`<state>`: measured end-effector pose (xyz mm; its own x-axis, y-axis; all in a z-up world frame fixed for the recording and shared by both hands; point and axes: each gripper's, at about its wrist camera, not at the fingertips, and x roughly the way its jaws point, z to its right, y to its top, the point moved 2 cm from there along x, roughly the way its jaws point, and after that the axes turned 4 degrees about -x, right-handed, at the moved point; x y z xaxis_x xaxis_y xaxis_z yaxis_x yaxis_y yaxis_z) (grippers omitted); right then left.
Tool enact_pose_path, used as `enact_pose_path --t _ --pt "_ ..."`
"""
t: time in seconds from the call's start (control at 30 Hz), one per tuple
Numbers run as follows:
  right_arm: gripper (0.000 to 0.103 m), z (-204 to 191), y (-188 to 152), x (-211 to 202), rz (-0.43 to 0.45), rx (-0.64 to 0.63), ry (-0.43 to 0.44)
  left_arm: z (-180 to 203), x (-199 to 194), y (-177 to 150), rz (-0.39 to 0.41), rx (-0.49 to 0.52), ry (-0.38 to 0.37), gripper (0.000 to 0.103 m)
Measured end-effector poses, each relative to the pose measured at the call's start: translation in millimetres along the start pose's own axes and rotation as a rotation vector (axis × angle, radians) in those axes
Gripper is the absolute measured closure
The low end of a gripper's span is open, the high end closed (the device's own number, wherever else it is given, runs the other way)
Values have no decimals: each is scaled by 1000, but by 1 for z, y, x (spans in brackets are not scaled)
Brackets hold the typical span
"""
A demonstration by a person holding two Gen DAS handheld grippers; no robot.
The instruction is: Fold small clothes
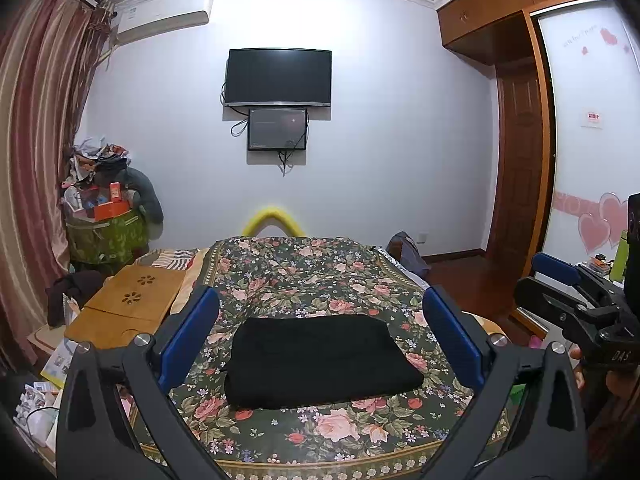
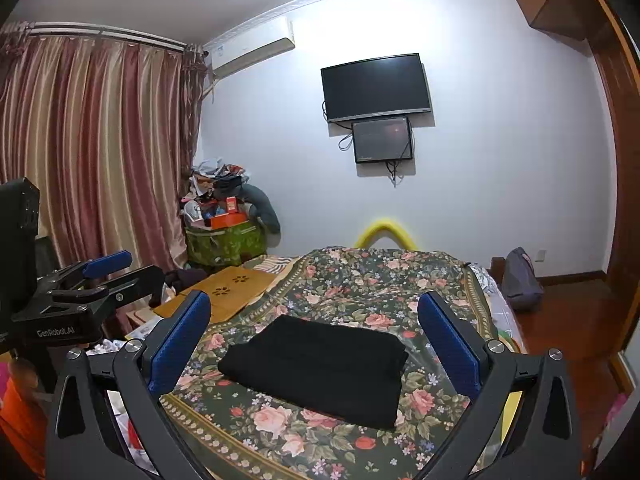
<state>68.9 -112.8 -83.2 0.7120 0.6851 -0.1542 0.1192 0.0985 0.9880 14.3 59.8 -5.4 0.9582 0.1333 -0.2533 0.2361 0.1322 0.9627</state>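
A black garment (image 1: 320, 362), folded into a thick neat rectangle, lies flat on the floral bedspread (image 1: 304, 276) near the bed's near edge, with nothing touching it. The left gripper (image 1: 320, 300) hangs above and just short of it with its blue-padded fingers (image 1: 190, 336) spread wide and empty, the cloth showing in the gap between them. The right gripper (image 2: 314, 304) is likewise wide apart and holds nothing, its blue pads (image 2: 450, 344) framing the same garment (seen here from a slight angle, one corner pointing toward the camera). A bamboo lap tray (image 1: 132, 300) sits at the bed's left side, and a television (image 1: 279, 77) is mounted on the far wall.
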Motion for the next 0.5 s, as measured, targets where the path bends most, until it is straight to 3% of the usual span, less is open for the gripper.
enact_pose_path --t 0.5 --pt "0 4 0 0 -2 11 -13 -5 2 2 -11 -1 -22 0"
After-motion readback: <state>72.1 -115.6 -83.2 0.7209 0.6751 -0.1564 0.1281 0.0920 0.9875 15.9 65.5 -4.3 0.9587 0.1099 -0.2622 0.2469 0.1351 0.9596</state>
